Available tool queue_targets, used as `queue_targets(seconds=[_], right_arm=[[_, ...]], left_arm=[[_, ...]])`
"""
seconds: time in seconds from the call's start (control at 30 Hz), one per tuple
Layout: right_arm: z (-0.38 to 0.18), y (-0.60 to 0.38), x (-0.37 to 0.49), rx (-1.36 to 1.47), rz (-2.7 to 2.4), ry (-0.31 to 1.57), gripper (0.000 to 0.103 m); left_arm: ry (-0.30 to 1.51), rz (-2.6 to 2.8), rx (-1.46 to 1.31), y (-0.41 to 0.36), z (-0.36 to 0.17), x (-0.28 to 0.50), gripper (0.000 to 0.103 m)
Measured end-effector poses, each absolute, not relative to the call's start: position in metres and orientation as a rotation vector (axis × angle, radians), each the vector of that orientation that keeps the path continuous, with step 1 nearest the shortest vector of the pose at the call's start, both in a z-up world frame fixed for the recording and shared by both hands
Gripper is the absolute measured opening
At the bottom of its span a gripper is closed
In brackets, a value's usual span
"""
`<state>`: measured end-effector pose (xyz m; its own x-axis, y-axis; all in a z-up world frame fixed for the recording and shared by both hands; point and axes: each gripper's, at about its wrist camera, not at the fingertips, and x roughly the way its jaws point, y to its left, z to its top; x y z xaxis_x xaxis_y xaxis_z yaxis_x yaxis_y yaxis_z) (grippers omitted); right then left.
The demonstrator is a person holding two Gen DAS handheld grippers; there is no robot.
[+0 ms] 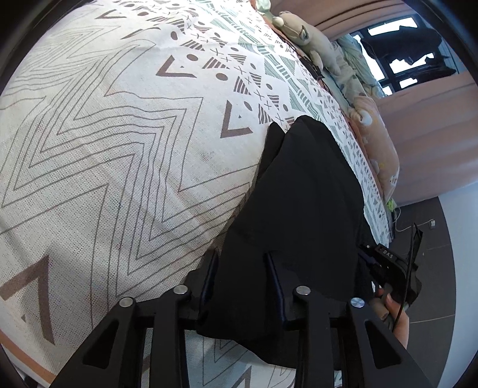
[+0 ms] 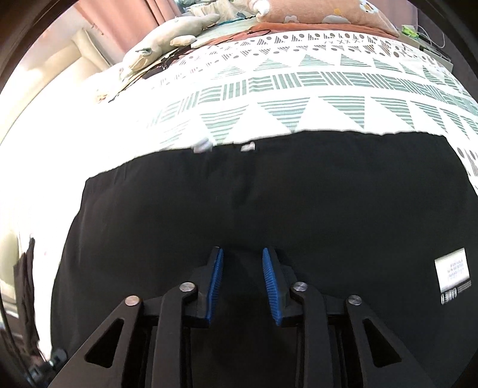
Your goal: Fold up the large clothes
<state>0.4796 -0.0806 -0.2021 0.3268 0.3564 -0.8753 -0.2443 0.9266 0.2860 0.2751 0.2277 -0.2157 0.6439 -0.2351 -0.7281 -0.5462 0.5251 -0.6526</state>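
A black garment (image 2: 269, 209) lies spread flat on the bed, close to the bedspread's (image 1: 119, 149) near edge, its straight hem running across the patterned cover and a white label (image 2: 452, 270) showing at one side. The right gripper (image 2: 242, 253) hovers over the middle of the cloth, its blue pads (image 2: 270, 277) a narrow gap apart with nothing pinched between them. The left gripper (image 1: 242, 259) stands over the garment's end, dark fabric lying between its fingers (image 1: 273, 268); whether they press it I cannot tell. Soft toys (image 2: 167, 32) and a peach pillow (image 2: 322, 12) line the bed's far edge.
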Motion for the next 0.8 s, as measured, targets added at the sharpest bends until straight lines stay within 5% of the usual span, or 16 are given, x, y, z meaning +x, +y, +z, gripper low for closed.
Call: queue_targets(seconds=[0.13, 0.63, 0.8], right_arm=[[-0.207, -0.081, 0.497, 0.136, 0.399, 1.180, 0.015], [-0.188, -0.107, 0.443, 0.187, 0.500, 1.206, 0.016], [-0.196, -0.117, 0.416, 0.208, 0.513, 1.230, 0.030]], left_arm=[[0.870, 0.209, -1.047, 0.226, -0.216, 0.272, 0.022], [0.772, 0.127, -1.076, 0.220, -0.162, 0.264, 0.013], [0.743, 0.079, -1.045, 0.210, -0.138, 0.266, 0.012]])
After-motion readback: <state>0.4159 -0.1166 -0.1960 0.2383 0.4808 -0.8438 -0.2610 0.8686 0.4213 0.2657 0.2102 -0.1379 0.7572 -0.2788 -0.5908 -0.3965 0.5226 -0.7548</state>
